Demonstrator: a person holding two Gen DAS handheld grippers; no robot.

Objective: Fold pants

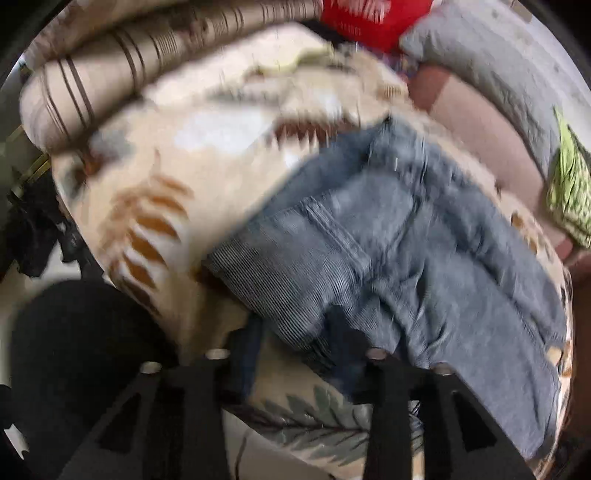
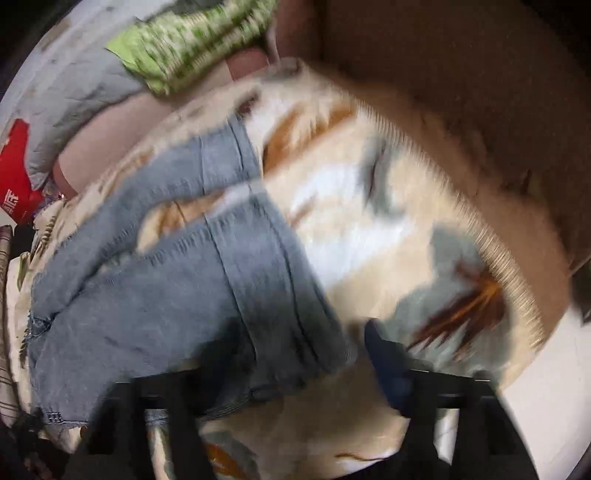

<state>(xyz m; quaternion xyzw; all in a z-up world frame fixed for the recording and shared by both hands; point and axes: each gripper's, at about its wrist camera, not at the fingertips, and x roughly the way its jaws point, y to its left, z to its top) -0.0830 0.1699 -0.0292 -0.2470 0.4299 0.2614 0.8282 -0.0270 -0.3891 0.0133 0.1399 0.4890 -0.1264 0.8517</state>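
Light blue jeans (image 1: 388,236) lie crumpled on a cream leaf-print blanket (image 1: 177,173). In the left wrist view my left gripper (image 1: 295,354) is open, its fingers wide apart at the near edge of the jeans, with denim lying between them. In the right wrist view the jeans (image 2: 177,280) lie with two hems towards the right. My right gripper (image 2: 295,365) is open, straddling the near hem; its right finger (image 2: 388,365) rests on the blanket (image 2: 369,229). Both views are motion-blurred.
A striped bolster (image 1: 110,74) lies at the far left. A red bag (image 1: 369,18), a grey pillow (image 1: 498,66) and a green patterned cloth (image 1: 569,192) lie beyond the jeans. Brown sofa upholstery (image 2: 461,74) is on the right. A dark shape (image 1: 74,350) is at lower left.
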